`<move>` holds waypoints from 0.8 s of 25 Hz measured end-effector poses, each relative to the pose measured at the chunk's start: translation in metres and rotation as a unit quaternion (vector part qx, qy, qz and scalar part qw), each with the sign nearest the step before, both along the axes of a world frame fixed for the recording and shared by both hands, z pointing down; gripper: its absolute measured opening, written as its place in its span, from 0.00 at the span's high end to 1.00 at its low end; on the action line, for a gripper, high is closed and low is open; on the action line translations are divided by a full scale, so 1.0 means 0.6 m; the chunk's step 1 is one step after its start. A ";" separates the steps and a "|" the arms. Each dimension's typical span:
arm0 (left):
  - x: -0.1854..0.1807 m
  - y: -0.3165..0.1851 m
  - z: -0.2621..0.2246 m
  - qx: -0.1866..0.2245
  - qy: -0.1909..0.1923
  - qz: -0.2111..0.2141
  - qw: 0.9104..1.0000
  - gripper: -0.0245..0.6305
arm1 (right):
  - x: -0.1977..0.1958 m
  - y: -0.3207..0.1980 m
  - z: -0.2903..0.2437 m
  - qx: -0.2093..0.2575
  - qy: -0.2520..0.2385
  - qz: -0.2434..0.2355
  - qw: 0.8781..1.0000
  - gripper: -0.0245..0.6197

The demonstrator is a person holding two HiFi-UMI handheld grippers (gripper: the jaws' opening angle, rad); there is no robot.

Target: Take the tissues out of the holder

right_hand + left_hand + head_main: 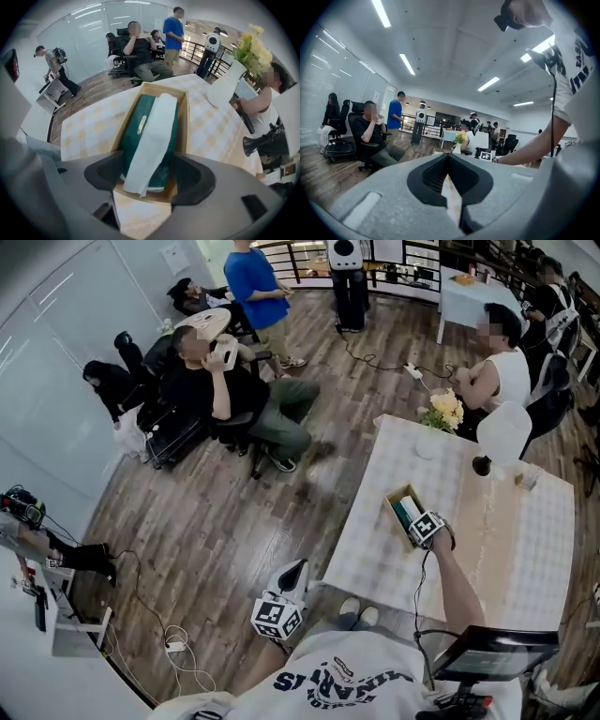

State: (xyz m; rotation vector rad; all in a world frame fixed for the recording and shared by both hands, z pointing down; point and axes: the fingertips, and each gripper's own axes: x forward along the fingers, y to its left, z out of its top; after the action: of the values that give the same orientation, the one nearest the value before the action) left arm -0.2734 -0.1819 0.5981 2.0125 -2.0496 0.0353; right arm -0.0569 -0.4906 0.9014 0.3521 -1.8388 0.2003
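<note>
Right gripper (415, 521) (147, 176) points steeply down over the holder (394, 498) (184, 122), a wooden open-top box near the table (487, 540) (89, 126) edge closest to the floor. Jaws apart, one each side of the near end of the green tissue pack (406, 512) (140, 119); pads not visibly pressing on it. The pack lies flat inside the holder, along its length. A white tissue (157, 136) runs along the top of the pack and hangs over its near end, between the jaws. Left gripper (292, 576) (449, 157) is off the table, low beside the person's body over the wood floor, pointing roughly level toward the room; jaws together at the tips, nothing between them. A white vase with yellow flowers (442, 413) (227, 84) is on the table's far end, well apart from the holder. Several people sit or stand in the background.
</note>
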 end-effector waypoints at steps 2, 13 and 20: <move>-0.002 0.002 0.003 -0.001 0.002 -0.004 1.000 0.96 | -0.001 0.004 0.006 -0.009 0.011 -0.017 1.000 0.46; -0.007 0.004 0.006 0.000 0.007 -0.010 1.000 0.96 | -0.010 0.012 0.015 -0.073 0.067 -0.031 0.995 0.59; -0.022 0.004 0.003 0.003 0.004 -0.011 1.000 0.96 | -0.012 0.020 0.007 -0.073 0.082 -0.022 0.994 0.64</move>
State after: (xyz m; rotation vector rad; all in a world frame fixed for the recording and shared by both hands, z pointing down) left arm -0.2866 -0.1795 0.5998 1.9897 -2.0689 0.0173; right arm -0.0644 -0.4787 0.9056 0.2189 -1.6568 0.2665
